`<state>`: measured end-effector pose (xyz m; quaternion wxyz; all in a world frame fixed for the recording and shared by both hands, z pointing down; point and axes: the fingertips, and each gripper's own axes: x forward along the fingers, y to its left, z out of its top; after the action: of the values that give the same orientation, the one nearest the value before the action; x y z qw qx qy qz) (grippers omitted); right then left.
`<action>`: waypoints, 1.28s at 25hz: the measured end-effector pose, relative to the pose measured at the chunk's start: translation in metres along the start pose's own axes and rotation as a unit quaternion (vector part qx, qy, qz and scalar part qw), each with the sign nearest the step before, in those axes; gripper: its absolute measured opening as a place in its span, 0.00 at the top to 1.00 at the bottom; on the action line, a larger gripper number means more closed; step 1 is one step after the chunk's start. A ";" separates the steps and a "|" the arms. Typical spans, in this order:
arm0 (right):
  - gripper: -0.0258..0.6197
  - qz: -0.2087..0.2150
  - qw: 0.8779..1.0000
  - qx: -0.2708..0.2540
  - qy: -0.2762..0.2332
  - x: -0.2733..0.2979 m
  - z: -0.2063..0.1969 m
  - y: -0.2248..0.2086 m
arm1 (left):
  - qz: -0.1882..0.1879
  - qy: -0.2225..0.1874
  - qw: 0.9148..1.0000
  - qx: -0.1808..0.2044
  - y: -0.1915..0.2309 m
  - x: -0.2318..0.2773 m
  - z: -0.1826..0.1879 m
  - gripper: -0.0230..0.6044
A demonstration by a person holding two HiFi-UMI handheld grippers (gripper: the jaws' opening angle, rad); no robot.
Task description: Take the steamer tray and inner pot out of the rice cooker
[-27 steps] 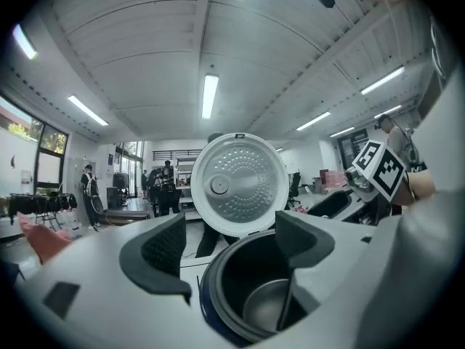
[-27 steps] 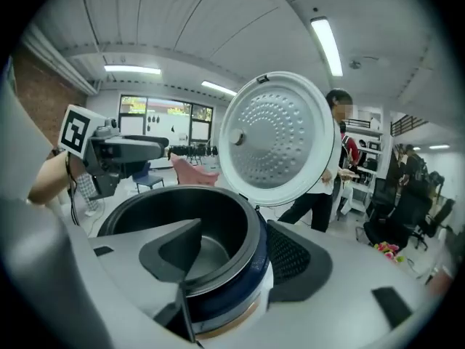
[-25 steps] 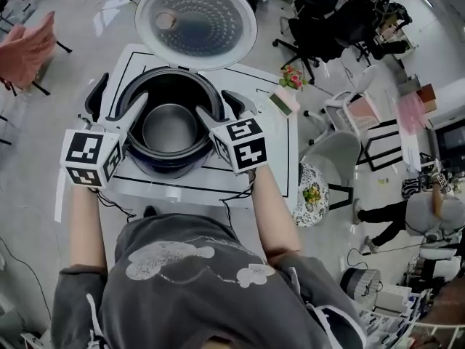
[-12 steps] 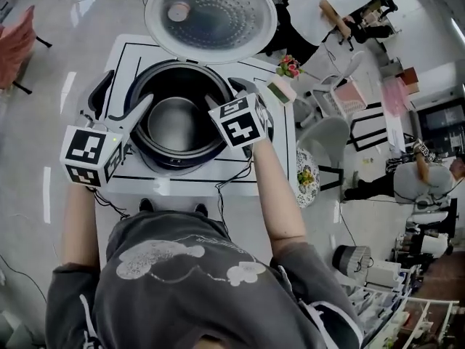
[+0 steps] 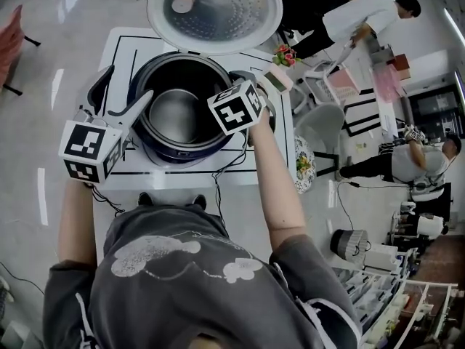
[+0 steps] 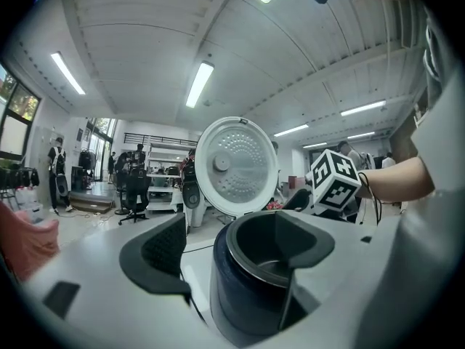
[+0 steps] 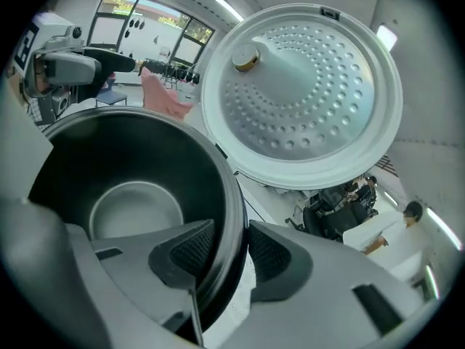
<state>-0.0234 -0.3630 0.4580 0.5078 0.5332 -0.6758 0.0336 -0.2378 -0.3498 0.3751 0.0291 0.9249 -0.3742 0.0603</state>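
Now | 1 inner pot (image 5: pixel 176 115) | left tool (image 5: pixel 129 83) open astride rim (image 7: pixel 237 195) | right tool (image 7: pixel 231 246) just closed, gripping rim

White table (image 5: pixel 120 46), black outlines, on glossy pale floor (image 5: pixel 33 144). Right of table: white shell chair (image 5: pixel 320 129). Farther right, a person in a white shirt (image 5: pixel 363 17) bends over. Left of table: pink chair (image 5: pixel 9 42), with windows (image 7: pixel 149 20) beyond it. Over table: ribbed ceiling, lit strip lights (image 6: pixel 200 84).
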 end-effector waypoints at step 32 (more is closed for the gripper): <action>0.80 0.026 0.989 0.079 -0.125 -0.047 0.036 -0.016 | -0.078 0.251 0.949 0.176 -0.010 0.101 -0.061 0.69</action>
<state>-0.0392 -0.3589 0.3991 0.3749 0.5540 -0.7426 0.0334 -0.1643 -0.4067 0.4492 -0.0369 0.8967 -0.2649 0.3527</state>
